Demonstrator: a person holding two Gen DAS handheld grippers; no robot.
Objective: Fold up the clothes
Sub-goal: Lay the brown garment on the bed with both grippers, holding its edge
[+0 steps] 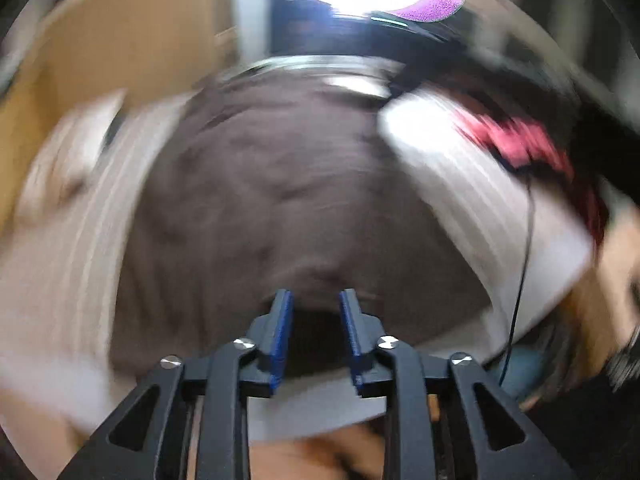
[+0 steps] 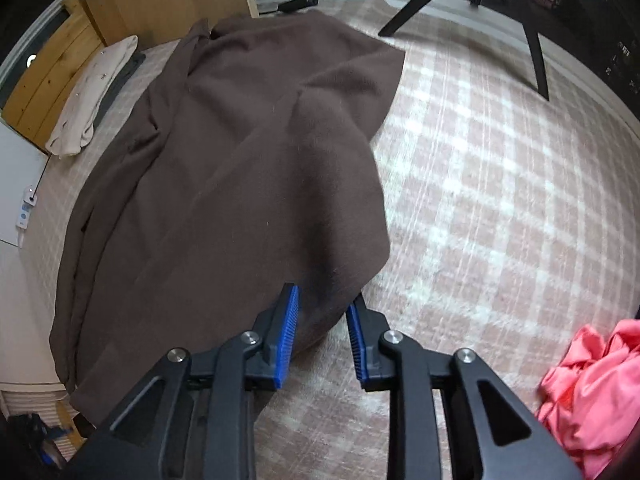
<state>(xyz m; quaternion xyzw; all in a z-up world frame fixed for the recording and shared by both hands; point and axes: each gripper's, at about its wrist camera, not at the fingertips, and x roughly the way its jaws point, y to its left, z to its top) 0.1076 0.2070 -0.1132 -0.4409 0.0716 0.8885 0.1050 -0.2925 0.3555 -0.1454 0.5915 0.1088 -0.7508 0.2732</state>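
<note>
Covering much of the checked rug (image 2: 500, 184), the brown garment (image 2: 240, 152) lies spread lengthwise, probably laid out for folding. Its near corner sits between the parted fingers of the right gripper (image 2: 322, 322), unclamped. The left gripper (image 1: 316, 312), blurred, gapes too, gripping nothing, fabric beyond.
</note>
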